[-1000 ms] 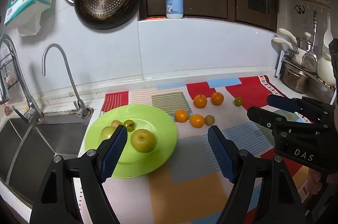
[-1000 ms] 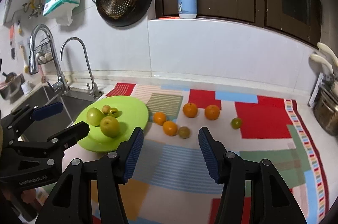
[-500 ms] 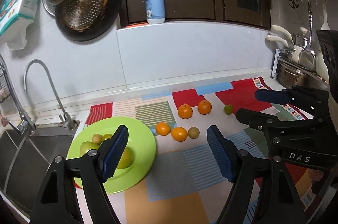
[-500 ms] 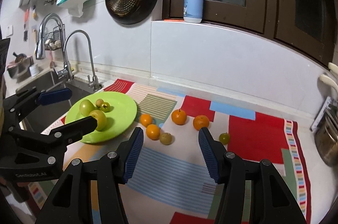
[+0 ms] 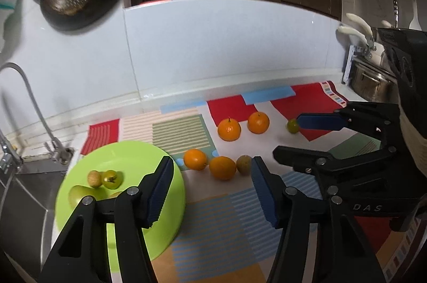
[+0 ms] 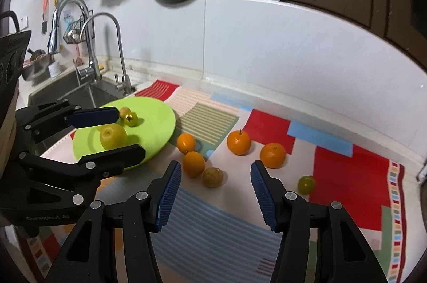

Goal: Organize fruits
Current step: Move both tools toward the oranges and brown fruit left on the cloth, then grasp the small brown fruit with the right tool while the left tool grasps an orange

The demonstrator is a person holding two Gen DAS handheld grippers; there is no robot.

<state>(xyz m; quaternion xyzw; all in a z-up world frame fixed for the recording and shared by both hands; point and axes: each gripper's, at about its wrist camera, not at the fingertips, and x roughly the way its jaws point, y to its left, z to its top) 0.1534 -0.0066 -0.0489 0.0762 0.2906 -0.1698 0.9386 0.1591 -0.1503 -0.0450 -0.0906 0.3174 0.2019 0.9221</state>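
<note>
- Landmark: green plate [image 6: 160,122] at the sink end of the patchwork mat [image 6: 347,171] on the tabletop.
- On the plate: a big green fruit [image 6: 113,136], a small green one [image 6: 130,118] and a small brownish one behind it; one more green fruit shows only in the left wrist view.
- Off the plate, on the mat: two oranges [image 6: 193,162] just beside its rim, a brown fruit [image 6: 212,177] touching the nearer orange, two more oranges [image 6: 272,155] farther out, a lone small green fruit [image 6: 306,184] farthest from the plate.
- Left hand-held gripper [image 5: 212,189]: jaws apart, nothing between the pads; they have just been narrowing. It hovers over the mat beside the plate rim, lined up roughly with the near orange [image 5: 222,167].
- Right hand-held gripper [image 6: 216,192]: jaws spread, empty, above the mat with the brown fruit in front of its gap.
- Step in hand, likely: reach for loose fruit to sort onto the plate.
- To do it well: pick one fruit per gripper, come down with the pads either side of its widest part, and avoid nudging the touching neighbour, since round fruit will probably roll.
- Keep the two grippers apart; they sit close together here.
</note>
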